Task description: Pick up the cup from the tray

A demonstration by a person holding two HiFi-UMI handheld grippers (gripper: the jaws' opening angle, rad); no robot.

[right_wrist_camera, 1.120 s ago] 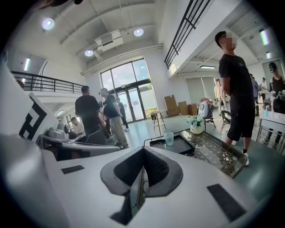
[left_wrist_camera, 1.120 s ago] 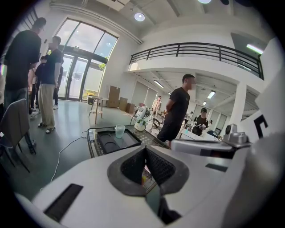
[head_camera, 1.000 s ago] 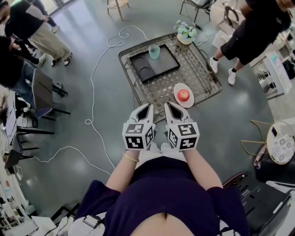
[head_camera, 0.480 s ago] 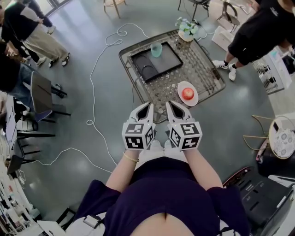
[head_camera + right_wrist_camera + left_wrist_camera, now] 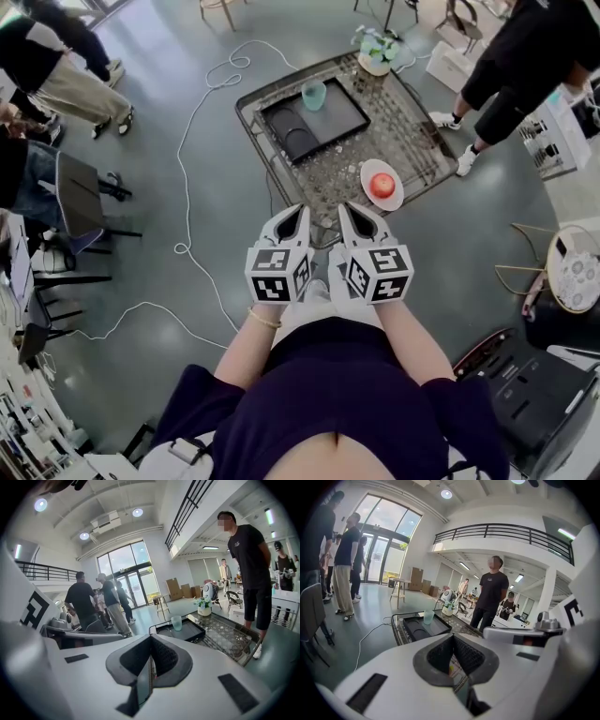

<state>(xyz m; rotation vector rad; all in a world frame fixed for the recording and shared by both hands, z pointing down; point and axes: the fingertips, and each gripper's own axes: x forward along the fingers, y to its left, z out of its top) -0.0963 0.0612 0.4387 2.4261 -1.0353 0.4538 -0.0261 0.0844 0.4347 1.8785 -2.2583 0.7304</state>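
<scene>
A pale green cup (image 5: 314,94) stands upright at the far edge of a black tray (image 5: 328,124) on a low glass table (image 5: 412,141). The same cup (image 5: 428,616) and tray (image 5: 433,627) show in the left gripper view, and cup (image 5: 176,622) and tray (image 5: 187,631) in the right gripper view, some way ahead. My left gripper (image 5: 301,213) and right gripper (image 5: 343,210) hang side by side over the floor, short of the table's near edge. Both are shut with nothing in them, well apart from the cup.
A white plate (image 5: 367,195) with a red apple (image 5: 382,183) lies on the table's near right part, a flower pot (image 5: 375,53) at its far corner. A person (image 5: 511,66) stands right of the table, others (image 5: 56,66) at the far left. A cable (image 5: 187,187) loops over the floor.
The picture has drifted a little and the person right of the table has shifted their feet. Both grippers stay shut and side by side.
</scene>
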